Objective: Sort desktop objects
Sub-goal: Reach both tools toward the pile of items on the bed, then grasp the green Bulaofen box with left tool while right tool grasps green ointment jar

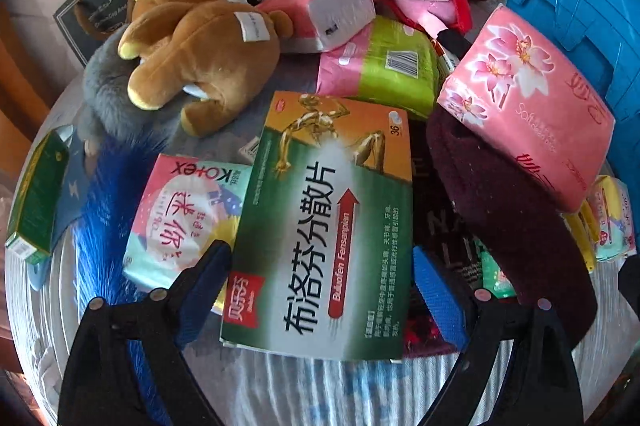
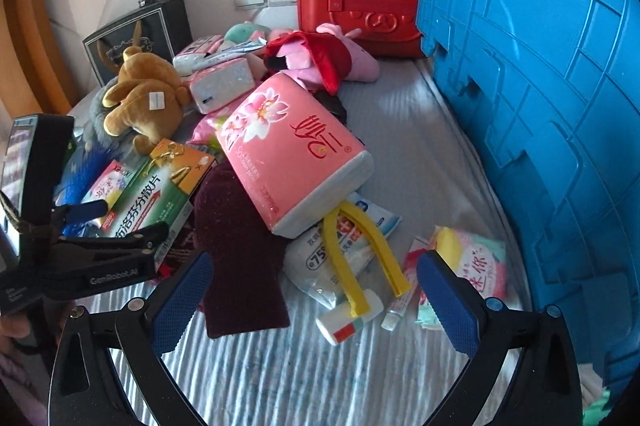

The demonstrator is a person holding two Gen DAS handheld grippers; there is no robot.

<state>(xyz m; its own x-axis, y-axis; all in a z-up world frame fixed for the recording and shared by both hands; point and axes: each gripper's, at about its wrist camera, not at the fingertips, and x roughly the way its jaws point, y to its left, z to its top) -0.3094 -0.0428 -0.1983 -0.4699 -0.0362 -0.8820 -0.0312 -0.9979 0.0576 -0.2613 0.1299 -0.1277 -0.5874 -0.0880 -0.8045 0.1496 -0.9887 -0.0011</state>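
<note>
Leftmost, at nine o'clock in the left wrist view: a narrow dark-green carton (image 1: 36,194) on the grey striped cloth surface (image 1: 304,390). Next, a brown plush bear (image 1: 192,46) lying on a grey furry toy (image 1: 108,94), toward ten o'clock. Below them, a pink-and-mint Kotex pad packet (image 1: 180,218). Centre: a green-and-orange cardboard ibuprofen tablet box (image 1: 324,222), lying between the spread fingers of the left gripper (image 1: 320,286); whether the blue pads touch its sides I cannot tell. At three o'clock of the box, a dark maroon knitted cloth (image 1: 508,226), with a pink floral soft-tissue pack (image 1: 524,106) resting on it. Farther right, in the right wrist view: the right gripper (image 2: 316,290), fingers wide apart and empty, above a yellow U-shaped plastic strip (image 2: 360,246). At three o'clock, a blue ribbed plastic crate (image 2: 540,106) standing on edge.
</note>
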